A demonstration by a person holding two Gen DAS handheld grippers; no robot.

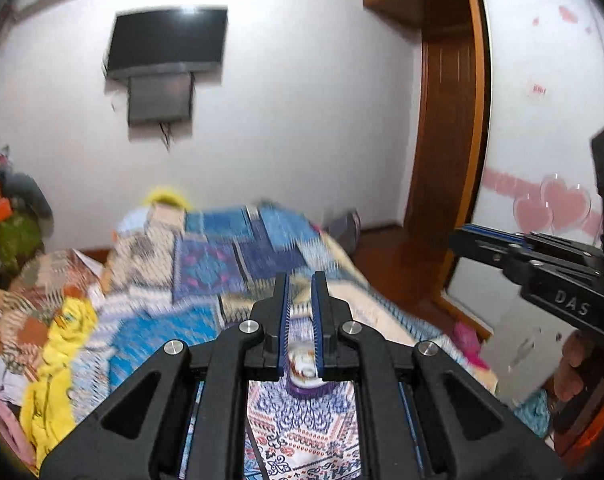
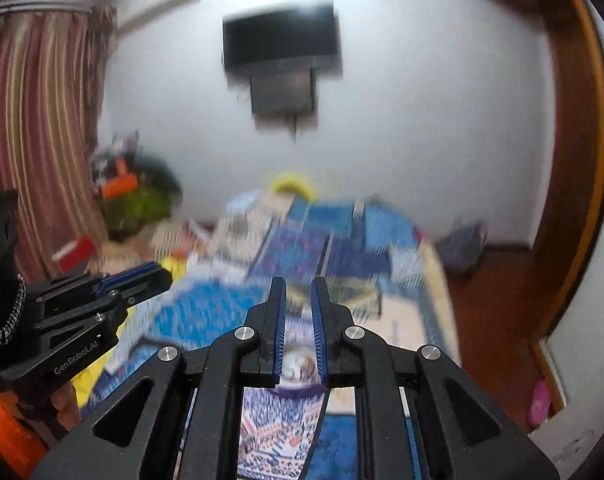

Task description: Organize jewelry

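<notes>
left gripper [image 1: 300,300]: black frame, blue-padded fingers [image 1: 282,312] pinching a small white ornament with orange-brown markings on a purple rim [image 1: 305,372], seated deep between the pads near their base. right gripper [image 2: 299,304]: same build, fingers [image 2: 319,320] pinching a similar small round white piece with brown marks and a purple rim [image 2: 297,368], also low between the pads. detail of both pieces soft from blur; exact kind of jewelry unclear. both grippers held side by side above a bed with a blue patchwork bedspread [image 1: 229,256]. yellow cloth [image 1: 57,360] lies crumpled at the bed's left. dark wall-mounted television [image 1: 167,42] beyond.
</notes>
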